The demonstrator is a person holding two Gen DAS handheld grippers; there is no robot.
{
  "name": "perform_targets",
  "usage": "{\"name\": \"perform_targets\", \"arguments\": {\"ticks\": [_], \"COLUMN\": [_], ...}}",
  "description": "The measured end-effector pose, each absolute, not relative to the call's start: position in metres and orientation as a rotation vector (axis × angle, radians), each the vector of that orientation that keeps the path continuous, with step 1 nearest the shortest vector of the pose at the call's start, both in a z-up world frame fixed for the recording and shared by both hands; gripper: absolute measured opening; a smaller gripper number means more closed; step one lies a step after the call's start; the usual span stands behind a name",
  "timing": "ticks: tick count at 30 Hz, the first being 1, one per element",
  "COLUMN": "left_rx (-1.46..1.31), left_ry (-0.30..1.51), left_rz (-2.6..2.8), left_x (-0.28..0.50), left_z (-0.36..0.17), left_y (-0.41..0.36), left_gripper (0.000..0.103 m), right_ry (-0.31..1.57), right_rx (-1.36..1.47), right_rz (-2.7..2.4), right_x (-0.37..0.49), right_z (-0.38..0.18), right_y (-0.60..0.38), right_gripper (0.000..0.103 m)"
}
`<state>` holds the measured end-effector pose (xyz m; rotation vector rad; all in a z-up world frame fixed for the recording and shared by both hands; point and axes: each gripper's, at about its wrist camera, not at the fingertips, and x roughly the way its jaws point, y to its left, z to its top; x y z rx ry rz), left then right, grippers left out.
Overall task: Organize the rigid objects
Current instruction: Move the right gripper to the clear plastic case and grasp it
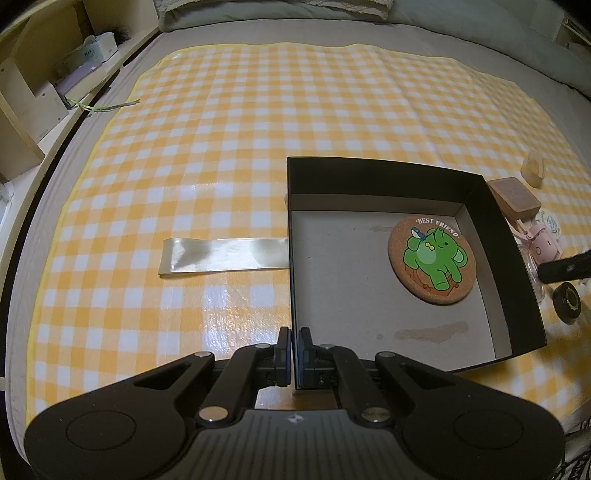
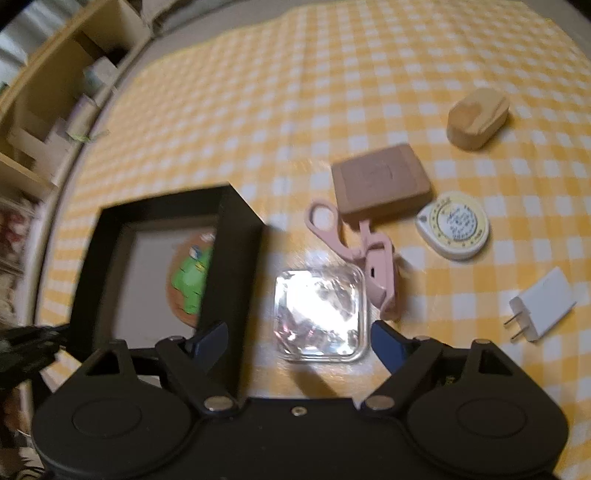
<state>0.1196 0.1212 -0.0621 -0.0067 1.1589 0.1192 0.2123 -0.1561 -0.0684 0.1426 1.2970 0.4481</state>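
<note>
A black open box [image 1: 491,236] stands on the yellow checked cloth, with a round cork coaster with a green elephant [image 1: 431,260] inside. My left gripper [image 1: 294,354] is shut on the box's near left wall. In the right wrist view the box [image 2: 236,236] is at left. My right gripper [image 2: 299,338] is open, its fingers either side of a clear square plastic case [image 2: 320,314] lying on the cloth. Beyond it lie a pink eyelash curler [image 2: 364,254], a brown square box [image 2: 380,181], a round tape measure [image 2: 453,225], a wooden oval piece [image 2: 478,118] and a white plug [image 2: 541,304].
A cream ribbon strip [image 1: 221,255] lies left of the box. A black round cap [image 1: 567,302] lies right of it. Wooden shelving [image 1: 33,96] runs along the left edge. Pillows and bedding [image 1: 332,14] lie at the far end.
</note>
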Motion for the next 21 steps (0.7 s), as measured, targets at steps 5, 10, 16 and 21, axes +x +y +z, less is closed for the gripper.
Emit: {"name": "perform_targets", "arguments": {"ticks": [5,10,16,21], "left_rx": [-0.009,-0.014,-0.023,-0.025], "left_ry": [1.158,1.16,1.161,1.162], "left_rz": [0.117,0.116,0.119,0.119], "left_x": [0.119,0.121,0.122,0.122], "left_z": [-0.062,-0.062,-0.062,-0.063], "left_y": [0.121,0.122,0.122,0.122], "left_gripper": [0.004,0.004,0.004,0.004], "right_ry": [1.321,1.317,1.312,1.32], "right_rx": [0.053,-0.006,-0.023,-0.014], "right_rz": [0.4,0.36,0.323,0.312], "right_x": [0.221,0.228,0.239,0.248], "right_z": [-0.083,-0.093,-0.098,-0.106], "right_y": [-0.14,-0.124,-0.121,-0.129], "right_gripper": [0.085,0.086,0.088,0.09]}}
